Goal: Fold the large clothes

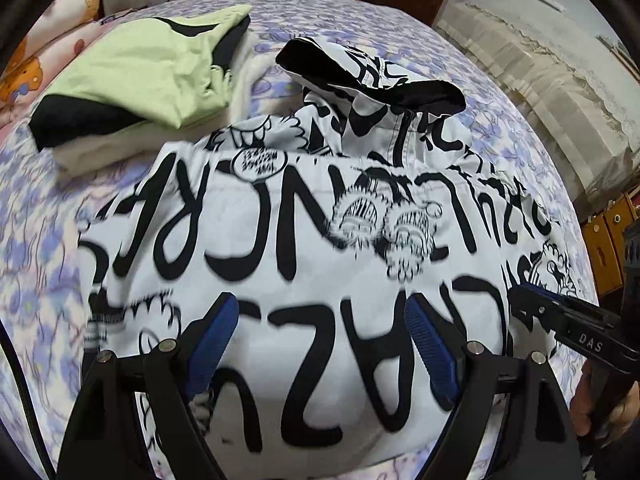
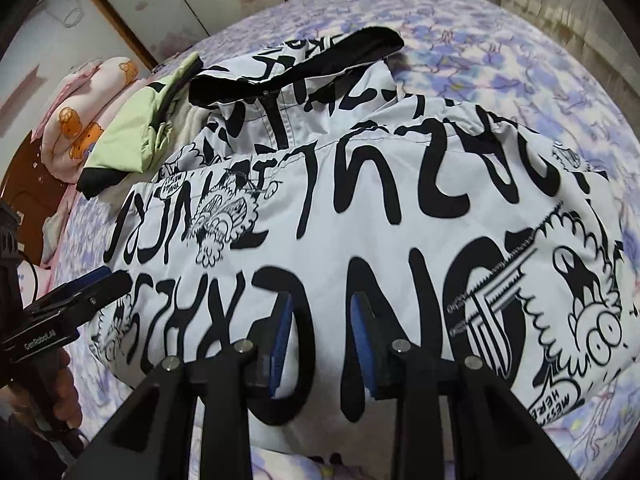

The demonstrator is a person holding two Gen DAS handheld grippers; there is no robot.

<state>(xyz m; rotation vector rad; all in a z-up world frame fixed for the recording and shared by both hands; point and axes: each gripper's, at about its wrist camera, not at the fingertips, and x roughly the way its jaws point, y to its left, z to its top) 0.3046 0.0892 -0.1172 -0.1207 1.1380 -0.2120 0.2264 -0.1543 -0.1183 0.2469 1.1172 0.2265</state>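
Above the graffiti-print jacket (image 1: 304,240), left gripper (image 1: 322,344) gapes wide, right gripper (image 2: 320,332) ("DAS") part-open, both empty

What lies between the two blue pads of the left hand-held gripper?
In the left wrist view, only the white printed jacket shows between the pads of the left hand-held gripper; the pads stand apart, clamping no fabric.

You have a white jacket (image 1: 320,240) covered in bold black lettering and cartoon figures lying on the bed (image 1: 48,208). Its body is spread flat and bulky, folded over itself, print upside down to you. The black-lined hood (image 1: 372,76) sits crumpled at the far end, with a dark zip running down from it.
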